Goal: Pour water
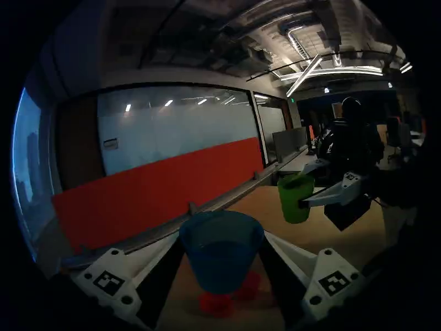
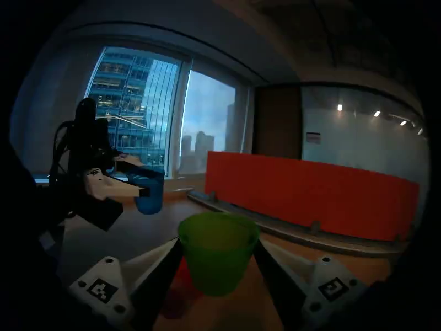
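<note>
- The blue cup [image 1: 221, 251], tapered and of translucent plastic, is sitting upright between the two white fingers of the left gripper [image 1: 221, 236] in the left gripper view. It is hanging above the tabletop.
- The left gripper is pressing both fingers against the cup's sides, closed only as far as the cup's width allows.
- Whether the blue cup is holding water is not clear in the dim light.
- The green cup [image 2: 219, 251], of opaque plastic and also tapered, is standing upright between the fingers of the right gripper [image 2: 219, 243] in the right gripper view.
- The right gripper is clamping the green cup from both sides in the same way, its jaws held apart only by the cup.
- Each view is also showing the other gripper farther off with its cup, so the two cups are being held well apart, both above the light wooden table [image 1: 275, 207].
- Small red objects [image 1: 218, 302] are lying on the table just under the blue cup; what they are cannot be told.
- A long red partition panel [image 2: 308, 187] is running along the table's far edge.
- A frosted glass wall [image 1: 176, 127] is rising behind the panel.
- A person's dark outline [image 1: 353, 138] is standing behind the right gripper.
- Tall windows [image 2: 132, 105] are showing high-rise buildings outside.
</note>
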`<state>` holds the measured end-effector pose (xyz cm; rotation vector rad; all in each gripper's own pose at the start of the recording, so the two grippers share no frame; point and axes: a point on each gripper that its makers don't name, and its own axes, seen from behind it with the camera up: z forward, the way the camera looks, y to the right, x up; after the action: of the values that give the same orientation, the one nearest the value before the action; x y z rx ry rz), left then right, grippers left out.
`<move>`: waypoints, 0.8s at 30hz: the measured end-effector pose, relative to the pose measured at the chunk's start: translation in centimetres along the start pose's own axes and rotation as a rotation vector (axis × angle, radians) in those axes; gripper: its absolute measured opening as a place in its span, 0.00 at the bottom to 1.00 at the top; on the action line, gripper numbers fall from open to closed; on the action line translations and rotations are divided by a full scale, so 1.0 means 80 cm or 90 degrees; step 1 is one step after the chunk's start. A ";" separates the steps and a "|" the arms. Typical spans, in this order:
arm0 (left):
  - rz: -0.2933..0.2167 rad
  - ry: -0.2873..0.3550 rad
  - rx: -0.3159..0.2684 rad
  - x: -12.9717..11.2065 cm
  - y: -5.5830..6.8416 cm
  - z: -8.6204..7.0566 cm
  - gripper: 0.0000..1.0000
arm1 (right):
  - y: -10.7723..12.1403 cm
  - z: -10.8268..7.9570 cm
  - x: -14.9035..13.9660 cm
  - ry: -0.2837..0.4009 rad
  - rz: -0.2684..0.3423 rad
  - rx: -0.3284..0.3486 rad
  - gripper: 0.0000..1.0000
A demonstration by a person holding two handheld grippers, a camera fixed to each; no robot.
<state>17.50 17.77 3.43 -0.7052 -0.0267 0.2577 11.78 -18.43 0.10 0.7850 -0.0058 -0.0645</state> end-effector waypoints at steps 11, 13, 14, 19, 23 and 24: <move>0.100 0.011 0.014 0.034 0.000 0.010 0.86 | -0.027 0.009 -0.003 0.006 0.009 0.038 0.90; 0.114 0.010 0.017 0.037 -0.001 0.012 0.86 | -0.032 0.011 -0.004 0.006 0.010 0.045 0.90; 0.122 0.009 0.018 0.038 -0.001 0.013 0.86 | -0.034 0.012 -0.004 0.006 0.011 0.049 0.90; 0.146 0.006 0.022 0.042 -0.003 0.018 0.86 | -0.050 0.016 -0.009 0.000 0.006 0.069 0.90; 0.161 0.007 0.022 0.048 -0.002 0.020 0.86 | -0.063 0.019 -0.013 -0.005 -0.002 0.085 0.90; 0.165 0.008 0.021 0.050 -0.002 0.020 0.86 | -0.065 0.020 -0.013 -0.005 -0.003 0.089 0.90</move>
<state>21.21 19.67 4.47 -0.6764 0.0813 0.5016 10.38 -23.19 -2.43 0.9240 -0.0165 -0.0716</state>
